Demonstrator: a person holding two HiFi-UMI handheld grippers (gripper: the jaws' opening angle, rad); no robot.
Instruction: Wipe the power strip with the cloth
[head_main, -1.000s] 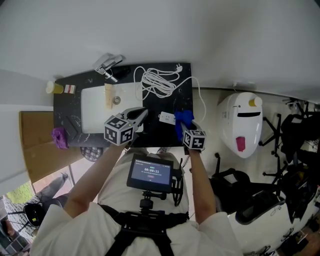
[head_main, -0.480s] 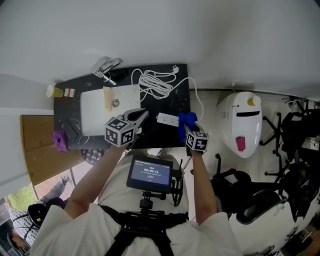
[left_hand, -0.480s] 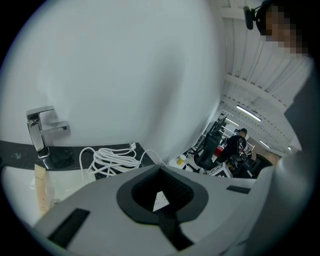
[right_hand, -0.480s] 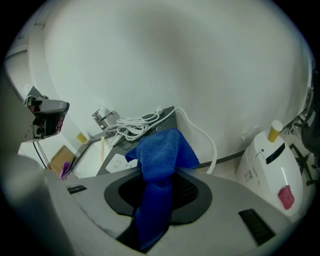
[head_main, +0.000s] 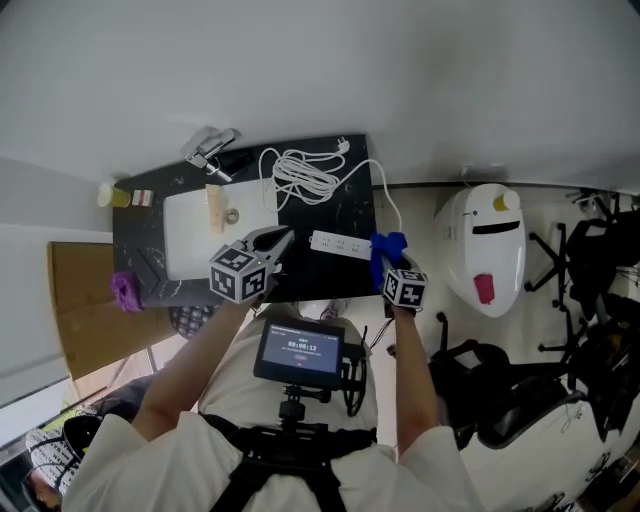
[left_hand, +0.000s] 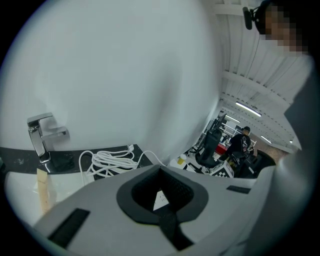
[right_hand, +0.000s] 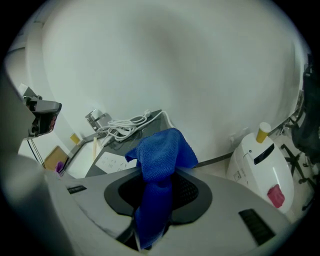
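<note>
By the worktop's (head_main: 352, 214) right edge, my right hand-held gripper (head_main: 386, 258) clamps the cloth (right_hand: 159, 167); left hand-held gripper (head_main: 277, 238) closed, empty. Next: lower onto the power strip (head_main: 338, 243).

You have bright, even, soft light here. The plain white wall (head_main: 320, 70) shades only gently from pale to grey, with no hard shadows and no glare. The black marbled tabletop (head_main: 350, 210) reads dark, with a faint sheen. Your head view bows straight edges toward its borders. Both gripper views are round fisheye pictures with black corners. In each, the grey jaws closest to the lens are soft and out of focus. The blue microfibre cloth (right_hand: 162, 150) is sharp enough to show its weave at the top and blurs lower down. In your left gripper view, ceiling strip lights (left_hand: 248, 108) glow far off at the right.
</note>
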